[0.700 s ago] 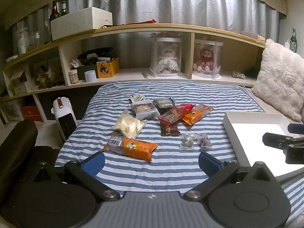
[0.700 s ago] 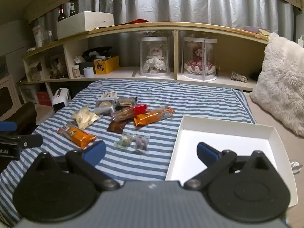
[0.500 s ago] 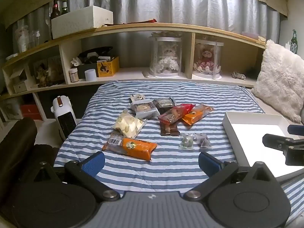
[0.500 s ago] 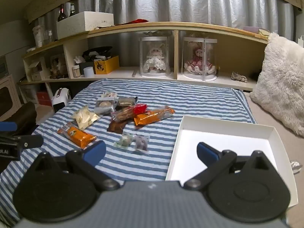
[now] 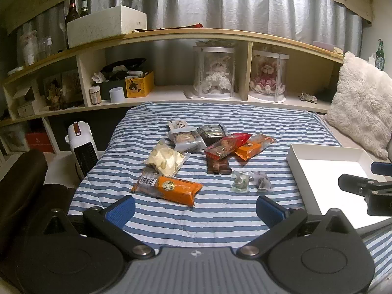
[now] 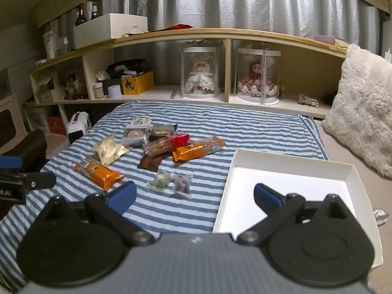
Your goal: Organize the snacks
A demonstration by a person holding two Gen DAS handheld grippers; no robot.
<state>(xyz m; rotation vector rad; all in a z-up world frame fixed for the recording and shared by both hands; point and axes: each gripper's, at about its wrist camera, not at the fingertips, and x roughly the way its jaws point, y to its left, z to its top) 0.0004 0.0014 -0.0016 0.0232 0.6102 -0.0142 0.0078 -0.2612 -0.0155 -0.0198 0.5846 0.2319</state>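
Your left gripper (image 5: 195,207) has its jaws spread wide with nothing between them, just hanging over the striped blanket (image 5: 220,218). Same deal with your right gripper (image 6: 194,194): jaws wide, nothing in them, its right finger over the near corner of the white tray (image 6: 352,171) and its left finger over the stripes.

Right in front of your left gripper is the orange packet (image 5: 169,189) with the barcode end pointing left. Just past that you've got the pale bag of chips (image 5: 164,160), and to the right two small clear-wrapped sweets (image 5: 252,181) lying side by side. Further back is the main pile: a brown bar (image 5: 218,167), a red packet (image 5: 226,145) lying over it, a second orange packet (image 5: 253,145) touching the red one, plus a dark packet (image 5: 212,132) and a round cookie pack (image 5: 186,139) behind them.

The tray sits on the blanket to the right of all the snacks, well apart from the pile. A fluffy white pillow (image 6: 365,112) is beyond it.
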